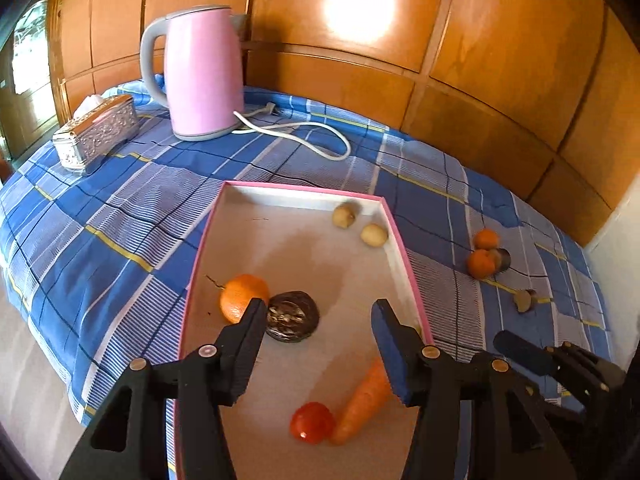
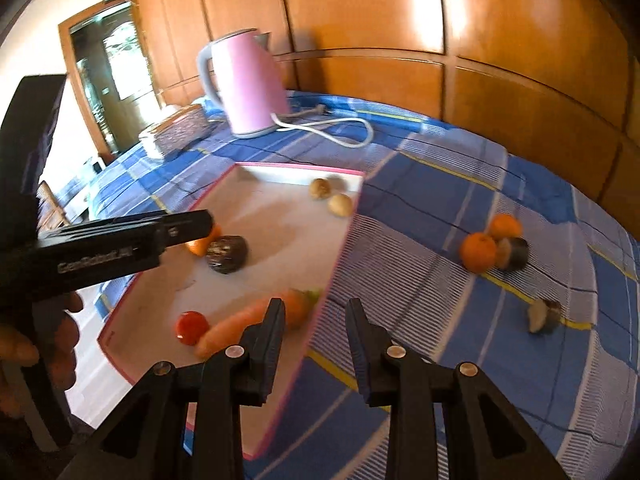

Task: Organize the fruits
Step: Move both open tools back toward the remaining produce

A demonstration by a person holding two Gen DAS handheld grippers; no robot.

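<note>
A white tray with a pink rim (image 1: pixel 296 194) holds an orange (image 1: pixel 240 294), a dark round fruit (image 1: pixel 294 316), two small beige fruits (image 1: pixel 374 235), a carrot (image 1: pixel 366 400) and a red tomato (image 1: pixel 312 422). My left gripper (image 1: pixel 318 308) hovers open over the tray, nothing between its pads, the dark fruit just below. In the right wrist view my right gripper (image 2: pixel 315 304) stands open and empty above the tray's right rim (image 2: pixel 339 258), beside the carrot (image 2: pixel 248 320). Two oranges (image 2: pixel 478 252) and a dark cut fruit (image 2: pixel 516 254) lie together on the cloth, a cut piece (image 2: pixel 542 316) nearer.
A pink kettle (image 1: pixel 202 72) with a white cord (image 1: pixel 304 134) and a silver tissue box (image 1: pixel 96 132) stand at the back of the blue checked cloth (image 1: pixel 120 216). Wood panelling (image 1: pixel 480 60) closes the far side. The table's edge drops off at the left. A hand (image 2: pixel 40 344) holds the left gripper.
</note>
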